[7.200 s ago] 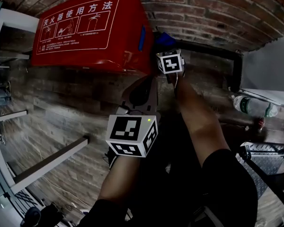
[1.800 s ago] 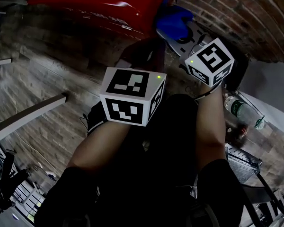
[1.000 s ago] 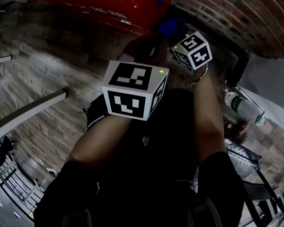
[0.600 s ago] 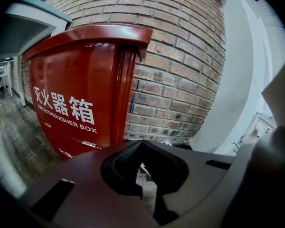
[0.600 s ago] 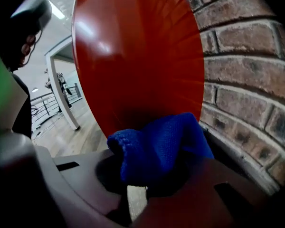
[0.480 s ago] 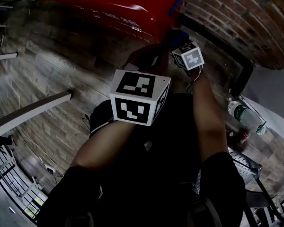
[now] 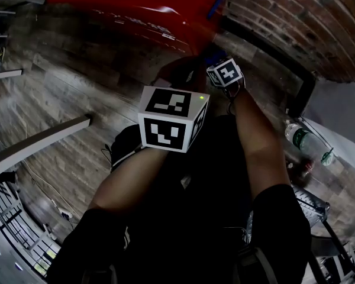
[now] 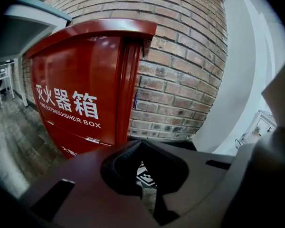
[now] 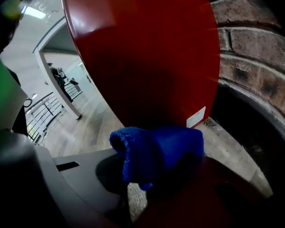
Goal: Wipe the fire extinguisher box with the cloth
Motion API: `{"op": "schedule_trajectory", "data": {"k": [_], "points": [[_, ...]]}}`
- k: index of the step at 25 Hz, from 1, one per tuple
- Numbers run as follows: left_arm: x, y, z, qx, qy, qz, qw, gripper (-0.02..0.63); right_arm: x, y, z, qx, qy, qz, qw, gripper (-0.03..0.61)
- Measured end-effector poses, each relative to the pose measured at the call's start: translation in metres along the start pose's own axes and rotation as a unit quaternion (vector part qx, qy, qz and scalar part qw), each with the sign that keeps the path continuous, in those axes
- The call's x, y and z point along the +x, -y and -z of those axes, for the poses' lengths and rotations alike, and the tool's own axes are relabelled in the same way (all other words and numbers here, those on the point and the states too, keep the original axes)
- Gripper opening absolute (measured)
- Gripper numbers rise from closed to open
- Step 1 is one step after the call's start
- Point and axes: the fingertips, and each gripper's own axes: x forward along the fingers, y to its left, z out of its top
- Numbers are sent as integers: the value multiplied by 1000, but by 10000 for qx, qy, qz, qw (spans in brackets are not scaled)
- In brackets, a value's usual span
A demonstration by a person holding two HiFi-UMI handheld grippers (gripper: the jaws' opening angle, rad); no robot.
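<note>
Fire extinguisher box (image 8: 80, 89) – red, stands on the wood-plank floor (image 7: 59, 99) against a brick wall (image 8: 180, 56). Front panel carries white lettering incl. "EXTINGUISHER BOX". Top panel, seen in head view, has white instruction diagrams.

Right gripper (image 9: 152, 172): clenched on the blue cloth (image 9: 156, 151). Cloth is bunched btwn the jaws and bulges out ahead of them, hiding the tips. It sits low down by the box's side panel, near the bottom corner where a small white label (image 9: 195, 117) is stuck. I can't confirm cloth-to-panel contact from any view.

Left gripper (image 8: 141, 145): jaws closed, nothing gripped. It is held back from the box, pointing at the front-right corner. A scrap of square-marker pattern shows through the hollow behind the tips.

Obstructions – in head view the left gripper's marker cube (image 7: 171, 126) and both forearms cover most of the work area; only a sliver of cloth shows above the right gripper's cube (image 7: 225, 74).

Surroundings: black trim (image 7: 266, 46) along the wall base to the right of the box; plastic bottle (image 7: 305, 138) lying well apart to the right; grey beam (image 7: 41, 138) across the floor at left; white wall (image 8: 247, 80) beyond the brick; railing (image 9: 42, 113) and a person (image 9: 57, 80) far off in the right gripper view.
</note>
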Motion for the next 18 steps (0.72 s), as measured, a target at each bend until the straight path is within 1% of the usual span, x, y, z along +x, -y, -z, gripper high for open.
{"op": "schedule_trajectory", "data": {"k": [2,4,6,10,13,16,18], "points": [[1,0,-1,-55,16,9,10000,-3,-5,-1,-1,-156,43,-69,9998,51],[4,2,-3,-74,34,28,10000,-3,-15,-14,-10,-218,208,-366,9989,51],[7,2,-4,-105,27,29,9999,-3,-28,-20,-18,-352,342,-510,9975,51],[10,1,-6,-247,34,34,9997,-3,-58,-34,-40,-561,830,-761,9921,51],[10,5,-7,-239,56,69,9997,-3,-88,-43,-65,-684,1444,-898,9831,51],[9,6,-8,-225,81,94,9997,-3,-122,-49,-94,-797,2104,-943,9698,51],[6,6,-10,-224,123,96,9996,-3,-143,-58,-109,-876,2458,-1014,9600,51]]}}
